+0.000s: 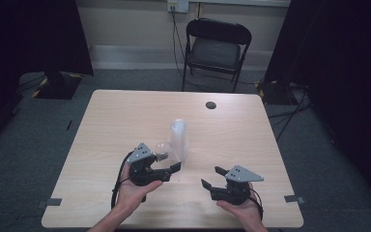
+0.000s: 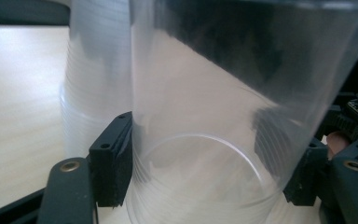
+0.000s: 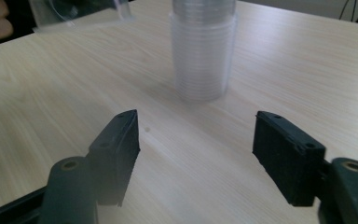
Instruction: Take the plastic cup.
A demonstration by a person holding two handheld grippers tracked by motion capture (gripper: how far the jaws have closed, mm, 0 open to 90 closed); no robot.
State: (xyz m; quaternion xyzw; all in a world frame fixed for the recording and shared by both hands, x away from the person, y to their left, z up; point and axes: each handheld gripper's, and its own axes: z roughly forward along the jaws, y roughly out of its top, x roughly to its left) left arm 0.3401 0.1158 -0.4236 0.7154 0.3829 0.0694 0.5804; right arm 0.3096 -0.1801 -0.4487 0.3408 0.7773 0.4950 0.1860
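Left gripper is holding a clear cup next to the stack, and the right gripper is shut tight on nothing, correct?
Not quite: the right gripper is open, its jaws spread wide above the table, as the right gripper view shows. The left gripper does hold a clear cup beside the stack.

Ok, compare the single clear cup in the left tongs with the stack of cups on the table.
The single clear cup is gripped between the left tongs' jaws and tilted; the stack of cups stands upright on the table, untouched. The cup is one thin wall; the stack shows many nested rims. Both are clear plastic.
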